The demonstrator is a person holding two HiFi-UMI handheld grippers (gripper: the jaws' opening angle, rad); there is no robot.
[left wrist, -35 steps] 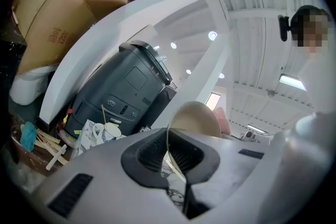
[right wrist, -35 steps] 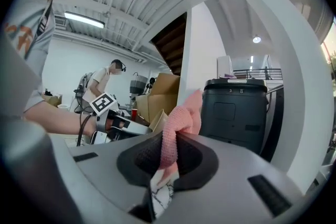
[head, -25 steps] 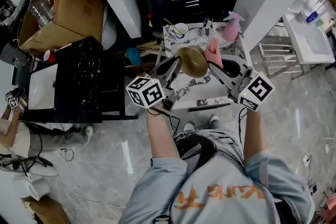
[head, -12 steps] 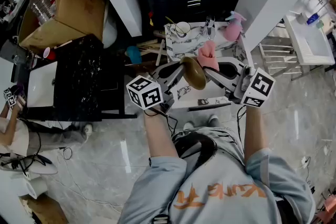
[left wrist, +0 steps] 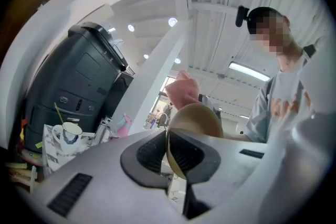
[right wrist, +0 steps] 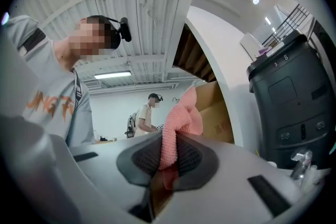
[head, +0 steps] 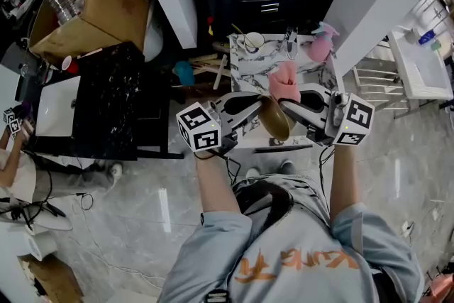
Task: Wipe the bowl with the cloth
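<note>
I hold a golden-brown bowl in the air above the small marble table. My left gripper is shut on its rim. In the left gripper view the bowl stands edge-on between the pads, with the left gripper clamped on its thin wall. A pink knitted cloth sticks up from my right gripper, just above and behind the bowl. In the right gripper view the cloth is pinched between the ribbed pads of the right gripper. The cloth shows behind the bowl's rim.
On the marble table stand a cup and a pink spray bottle. A black stone-topped table and a cardboard box are at the left. A white sink is at the right. Another person stands far off.
Both grippers have come down and toward my body with the bowl and the cloth. The bowl has turned more edge-on, and the cloth now sits above it rather than beside it.
</note>
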